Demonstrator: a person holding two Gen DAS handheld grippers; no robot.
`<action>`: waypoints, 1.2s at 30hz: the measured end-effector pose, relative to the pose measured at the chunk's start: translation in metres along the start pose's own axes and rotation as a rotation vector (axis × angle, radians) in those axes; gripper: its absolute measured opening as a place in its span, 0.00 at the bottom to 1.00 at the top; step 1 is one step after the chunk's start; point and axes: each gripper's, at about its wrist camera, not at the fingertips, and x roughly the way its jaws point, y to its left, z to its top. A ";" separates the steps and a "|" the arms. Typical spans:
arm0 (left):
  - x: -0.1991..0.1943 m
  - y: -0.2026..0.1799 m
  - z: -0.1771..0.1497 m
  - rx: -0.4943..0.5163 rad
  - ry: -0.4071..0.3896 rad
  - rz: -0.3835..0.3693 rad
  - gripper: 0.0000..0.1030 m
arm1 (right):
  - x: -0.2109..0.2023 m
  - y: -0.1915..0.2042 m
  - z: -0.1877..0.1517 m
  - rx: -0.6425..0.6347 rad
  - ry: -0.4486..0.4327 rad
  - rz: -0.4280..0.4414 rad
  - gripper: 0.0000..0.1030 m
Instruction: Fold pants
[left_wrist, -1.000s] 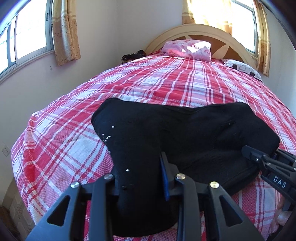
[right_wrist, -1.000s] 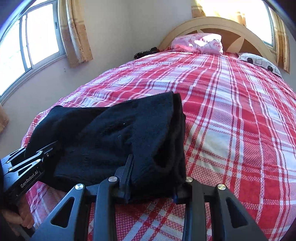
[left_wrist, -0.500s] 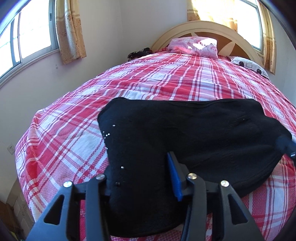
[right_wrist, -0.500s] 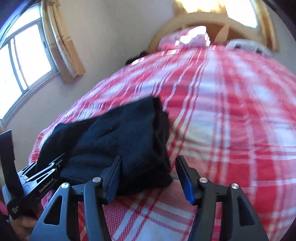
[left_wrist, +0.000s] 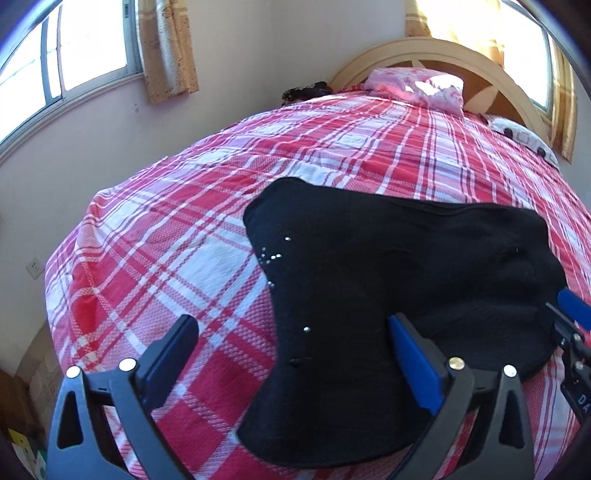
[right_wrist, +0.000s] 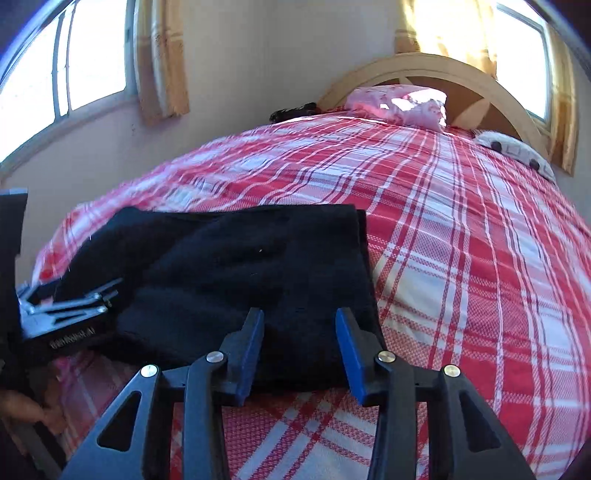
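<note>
Black folded pants (left_wrist: 369, 266) lie on the red plaid bed (left_wrist: 166, 258), near its front edge. My left gripper (left_wrist: 291, 321) is opening wide; the pants' near left flap lies between its fingers, and neither pad presses on it. In the right wrist view the pants (right_wrist: 240, 266) show a straight folded edge on the right. My right gripper (right_wrist: 300, 314) hovers at their near right corner. Its jaws are closing, with cloth under the gap but not pinched. Each gripper shows in the other's view: the right gripper (left_wrist: 569, 317) and the left gripper (right_wrist: 70, 302), the latter held by a hand (right_wrist: 26, 406).
A pink pillow (left_wrist: 417, 88) and a white spotted pillow (left_wrist: 524, 136) lie by the curved wooden headboard (left_wrist: 480, 62). A dark item (left_wrist: 306, 90) sits at the bed's far left corner. A wall with a window (left_wrist: 74, 55) runs along the left side.
My left gripper's jaws spread wide and let go of the pants' flap. The right gripper released the folded corner, opened, then narrowed a little. The pants now lie flat.
</note>
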 end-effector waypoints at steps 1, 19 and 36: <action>-0.002 0.004 -0.001 0.000 0.008 -0.014 1.00 | 0.000 0.005 -0.002 -0.048 -0.005 -0.015 0.46; -0.032 0.010 0.035 0.017 -0.109 0.131 0.98 | -0.006 -0.003 -0.010 -0.024 -0.054 0.084 0.61; -0.010 0.001 0.021 0.010 -0.040 0.150 0.98 | -0.006 -0.002 -0.010 -0.030 -0.055 0.089 0.63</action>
